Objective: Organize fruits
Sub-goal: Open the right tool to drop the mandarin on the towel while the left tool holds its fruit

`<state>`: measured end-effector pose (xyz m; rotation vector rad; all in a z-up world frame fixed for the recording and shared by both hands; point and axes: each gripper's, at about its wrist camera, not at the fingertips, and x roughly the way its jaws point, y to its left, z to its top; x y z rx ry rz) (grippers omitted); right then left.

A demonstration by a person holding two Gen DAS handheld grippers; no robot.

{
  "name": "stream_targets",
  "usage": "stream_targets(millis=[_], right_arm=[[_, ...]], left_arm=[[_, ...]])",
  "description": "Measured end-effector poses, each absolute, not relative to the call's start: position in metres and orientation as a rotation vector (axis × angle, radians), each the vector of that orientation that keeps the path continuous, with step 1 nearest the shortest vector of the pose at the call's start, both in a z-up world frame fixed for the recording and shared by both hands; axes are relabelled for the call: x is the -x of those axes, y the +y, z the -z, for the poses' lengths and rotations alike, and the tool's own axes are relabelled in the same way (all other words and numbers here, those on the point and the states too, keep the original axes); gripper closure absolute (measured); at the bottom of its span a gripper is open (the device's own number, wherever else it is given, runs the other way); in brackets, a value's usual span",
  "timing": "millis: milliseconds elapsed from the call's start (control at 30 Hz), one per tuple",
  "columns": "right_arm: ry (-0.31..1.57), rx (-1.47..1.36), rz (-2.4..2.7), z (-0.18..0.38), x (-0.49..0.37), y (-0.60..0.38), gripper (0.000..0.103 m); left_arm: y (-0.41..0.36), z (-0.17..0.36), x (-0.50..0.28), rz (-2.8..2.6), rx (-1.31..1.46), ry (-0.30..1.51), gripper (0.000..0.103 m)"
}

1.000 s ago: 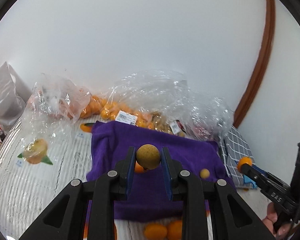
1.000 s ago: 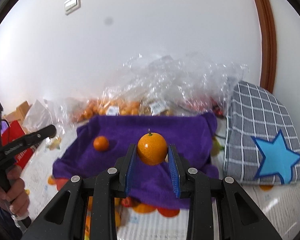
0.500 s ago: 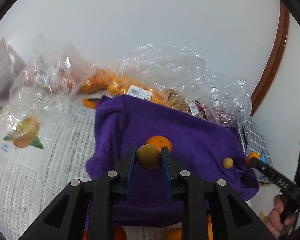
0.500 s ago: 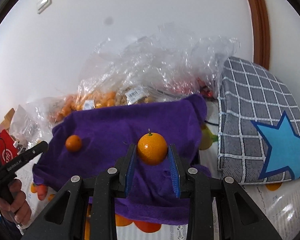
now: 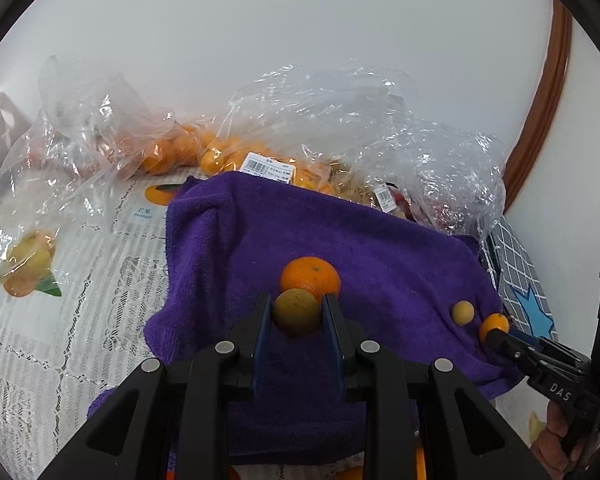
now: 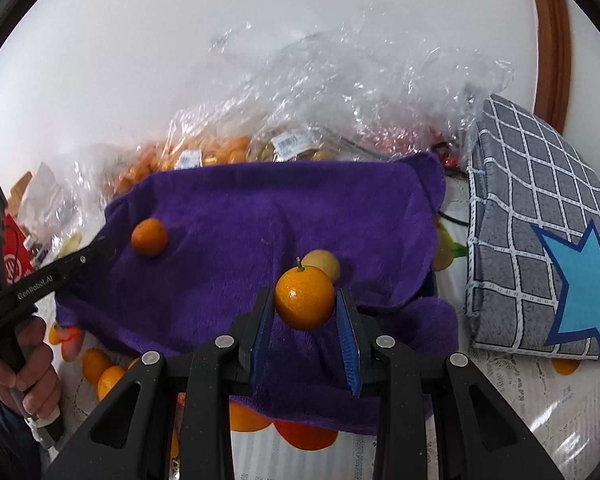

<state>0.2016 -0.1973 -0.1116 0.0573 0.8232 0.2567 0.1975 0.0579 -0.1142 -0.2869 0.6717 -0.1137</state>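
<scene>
On the fruit-print tablecloth [image 5: 80, 280], a purple towel [image 5: 380, 240] is spread in front of clear plastic bags [image 5: 340, 120] of oranges, with a grey checked cushion [image 6: 540, 208] at its right edge. A person holds a pair of tongs in each hand over the towel. The left gripper [image 5: 297, 312] is clamped on a dull brownish-yellow fruit [image 5: 296, 312], poised just short of a loose orange [image 5: 311, 276] lying on the cloth. The right gripper [image 6: 305, 298] pinches a small stemmed orange [image 6: 305, 298] beside a pale yellow fruit [image 6: 322, 264] at the towel's right. Both carried fruits look set to join their likes, apparently brown-yellow near the pale one's kind, orange with orange. Placing well likely means lowering each until it rests on the pile, then easing the jaws apart slowly so the round fruit settles and does not roll off the near edge.
</scene>
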Motion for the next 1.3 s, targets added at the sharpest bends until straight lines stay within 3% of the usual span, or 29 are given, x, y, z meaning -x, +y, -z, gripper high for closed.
stream_targets(millis=[600, 867, 1300], right_arm=[[0.875, -0.008, -0.227, 0.129, -0.206, -0.189, 0.07], [0.857, 0.002, -0.207, 0.129, -0.205, -0.189, 0.058], [0.76, -0.016, -0.152, 0.117, -0.195, -0.198, 0.055]], left_arm=[[0.054, 0.119, -0.204, 0.086, 0.245, 0.71, 0.079], [0.053, 0.12, -0.205, 0.081, 0.234, 0.716, 0.079], [0.054, 0.12, -0.205, 0.081, 0.235, 0.718, 0.079]])
